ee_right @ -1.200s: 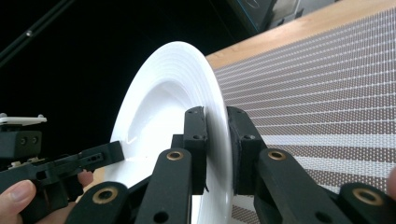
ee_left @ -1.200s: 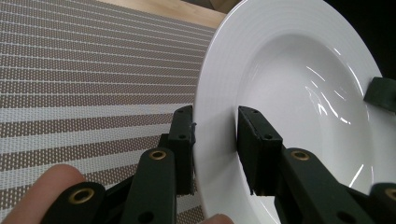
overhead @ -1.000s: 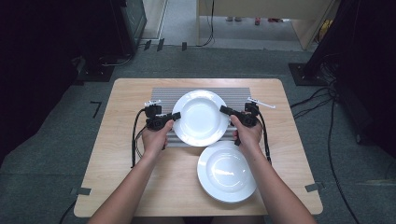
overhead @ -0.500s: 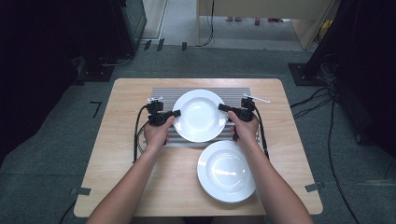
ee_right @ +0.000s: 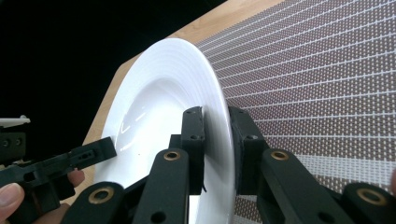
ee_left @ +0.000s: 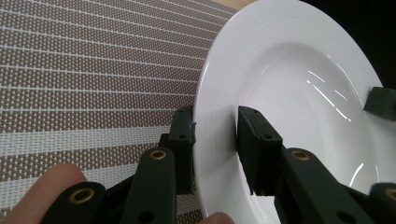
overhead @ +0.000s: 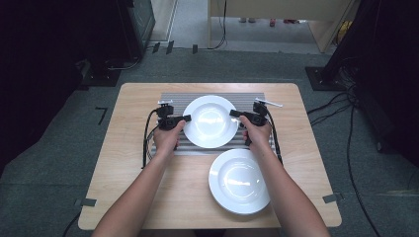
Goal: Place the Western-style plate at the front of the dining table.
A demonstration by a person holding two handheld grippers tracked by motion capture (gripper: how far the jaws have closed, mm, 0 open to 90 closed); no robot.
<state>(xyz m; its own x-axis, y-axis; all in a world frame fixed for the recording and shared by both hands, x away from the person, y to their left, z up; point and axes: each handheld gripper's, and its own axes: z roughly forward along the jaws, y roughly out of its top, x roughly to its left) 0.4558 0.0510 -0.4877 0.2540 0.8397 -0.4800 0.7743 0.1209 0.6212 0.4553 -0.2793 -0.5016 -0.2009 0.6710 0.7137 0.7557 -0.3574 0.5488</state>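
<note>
White plate [overhead: 210, 121]: over the striped mat [overhead: 175, 148] toward the bench's [overhead: 133, 163] far edge, centred between its side edges. Left gripper [overhead: 184, 118]: fingers clamped on the plate's left rim. Right gripper [overhead: 233, 113]: fingers clamped on its right rim. Second plate [overhead: 239, 180]: near edge, right of centre.

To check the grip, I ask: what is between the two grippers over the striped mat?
The far white plate, clamped at opposite rims by the left gripper and right gripper, in the high view.
</note>
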